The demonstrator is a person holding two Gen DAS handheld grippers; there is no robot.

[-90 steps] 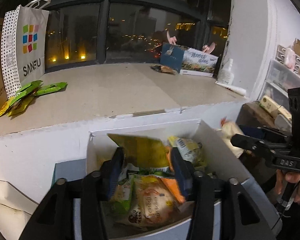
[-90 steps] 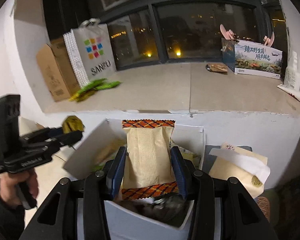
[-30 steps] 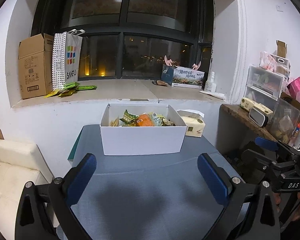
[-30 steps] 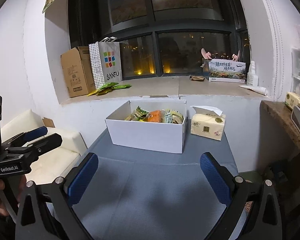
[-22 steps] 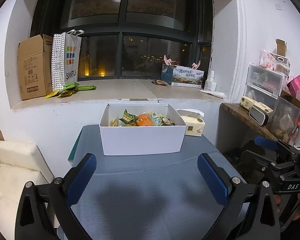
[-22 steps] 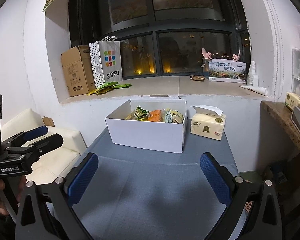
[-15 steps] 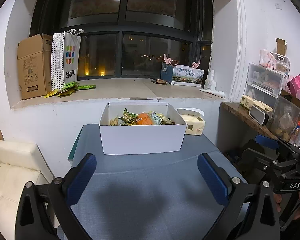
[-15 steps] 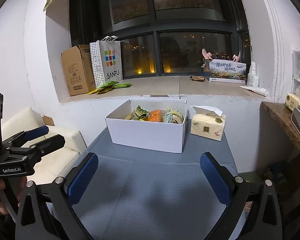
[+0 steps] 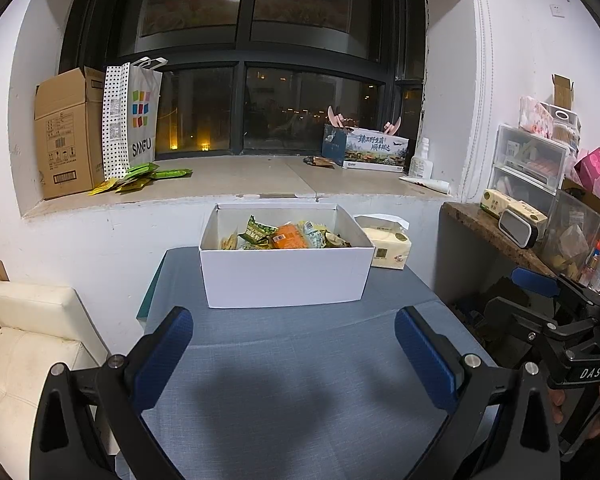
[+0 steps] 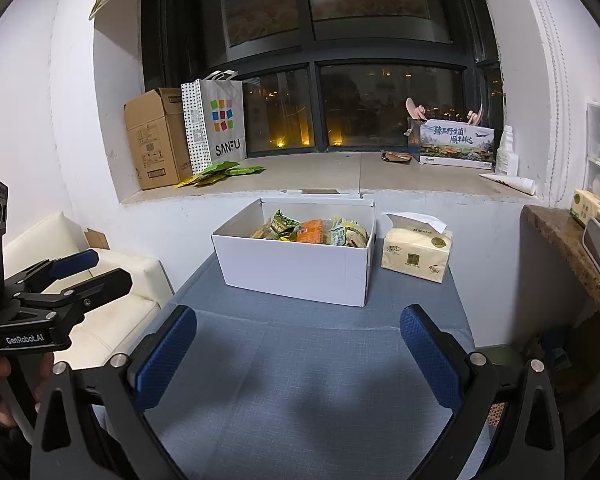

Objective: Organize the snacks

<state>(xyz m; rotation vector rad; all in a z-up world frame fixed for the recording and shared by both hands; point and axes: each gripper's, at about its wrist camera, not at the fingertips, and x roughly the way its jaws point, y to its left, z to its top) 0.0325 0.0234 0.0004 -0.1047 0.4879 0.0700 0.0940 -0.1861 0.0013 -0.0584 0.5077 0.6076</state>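
Snacks (image 9: 288, 236) fill white box (image 9: 284, 280).

The white cardboard box (image 9: 284, 276) front wall hides the lower parts of the colourful snack packets (image 9: 288, 236); their print is unreadable

White cardboard box (image 9: 284, 276) sits on the blue-grey table (image 9: 300, 380), mixed snack packets (image 9: 288, 236) inside; yellow tissue pack (image 9: 388, 246) just right; green packets (image 9: 140, 174) on the sill behind.

We are in a lived-in home room — cream sofa (image 10: 112, 280), tissue pack (image 10: 416, 254), cluttered windowsill (image 9: 240, 178) at night.
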